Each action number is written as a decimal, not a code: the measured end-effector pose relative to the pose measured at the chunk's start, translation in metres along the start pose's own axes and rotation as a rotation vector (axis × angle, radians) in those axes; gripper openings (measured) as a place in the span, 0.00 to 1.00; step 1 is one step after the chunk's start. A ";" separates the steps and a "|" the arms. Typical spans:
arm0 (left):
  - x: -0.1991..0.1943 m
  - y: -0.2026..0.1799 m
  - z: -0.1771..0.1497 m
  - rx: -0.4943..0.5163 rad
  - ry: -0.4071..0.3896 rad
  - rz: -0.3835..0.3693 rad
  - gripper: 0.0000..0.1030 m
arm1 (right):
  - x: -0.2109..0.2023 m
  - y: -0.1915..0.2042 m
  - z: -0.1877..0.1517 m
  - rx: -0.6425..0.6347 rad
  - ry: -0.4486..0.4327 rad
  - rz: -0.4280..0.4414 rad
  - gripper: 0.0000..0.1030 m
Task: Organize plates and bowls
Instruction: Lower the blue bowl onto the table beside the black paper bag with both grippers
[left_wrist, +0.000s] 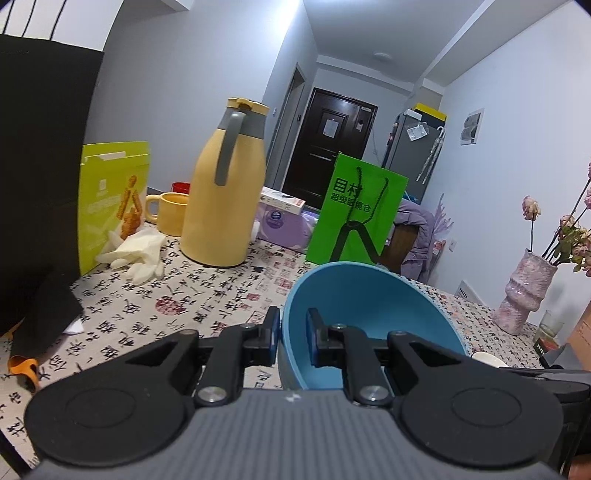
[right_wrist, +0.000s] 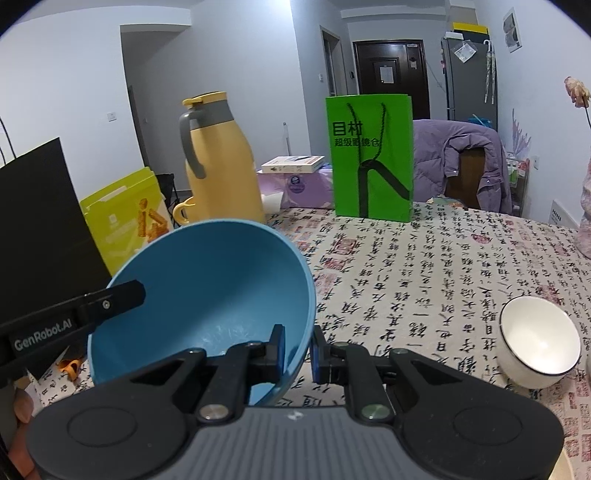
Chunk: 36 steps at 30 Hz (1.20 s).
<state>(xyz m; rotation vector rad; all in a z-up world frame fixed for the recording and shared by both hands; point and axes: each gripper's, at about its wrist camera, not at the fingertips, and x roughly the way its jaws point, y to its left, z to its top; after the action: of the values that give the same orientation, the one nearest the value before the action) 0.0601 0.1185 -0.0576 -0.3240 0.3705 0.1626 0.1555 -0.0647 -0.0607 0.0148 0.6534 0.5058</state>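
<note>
A large blue bowl (left_wrist: 369, 306) hangs tilted above the patterned tablecloth (left_wrist: 207, 295), carried by both grippers. My left gripper (left_wrist: 293, 334) is shut on the bowl's left rim, one pad inside and one outside. My right gripper (right_wrist: 298, 349) is shut on the right rim of the same blue bowl (right_wrist: 207, 280). In the right wrist view the left gripper's finger (right_wrist: 122, 291) reaches the bowl's far left rim. A small white bowl (right_wrist: 539, 343) with a dark rim line sits on the table to the right; its edge (left_wrist: 484, 357) peeks out behind the blue one.
At the back stand a yellow thermos jug (left_wrist: 225, 192), a yellow mug (left_wrist: 170, 212), a green paper bag (left_wrist: 358, 214), a lime snack bag (left_wrist: 110, 199), white gloves (left_wrist: 140, 254) and a black bag (left_wrist: 40, 177). A pink vase (left_wrist: 524, 291) stands right. A jacket-draped chair (right_wrist: 465, 162) is beyond the table.
</note>
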 end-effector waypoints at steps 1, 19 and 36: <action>-0.001 0.002 -0.001 0.000 0.001 0.003 0.15 | 0.000 0.002 -0.001 0.001 0.003 0.005 0.13; -0.021 0.038 -0.017 0.004 0.032 0.076 0.15 | 0.014 0.034 -0.023 -0.018 0.070 0.072 0.13; -0.026 0.067 -0.039 -0.028 0.099 0.121 0.15 | 0.029 0.056 -0.040 -0.037 0.132 0.098 0.14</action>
<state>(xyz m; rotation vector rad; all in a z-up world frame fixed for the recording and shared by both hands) 0.0091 0.1654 -0.1014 -0.3380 0.4869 0.2706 0.1271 -0.0075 -0.0999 -0.0219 0.7746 0.6169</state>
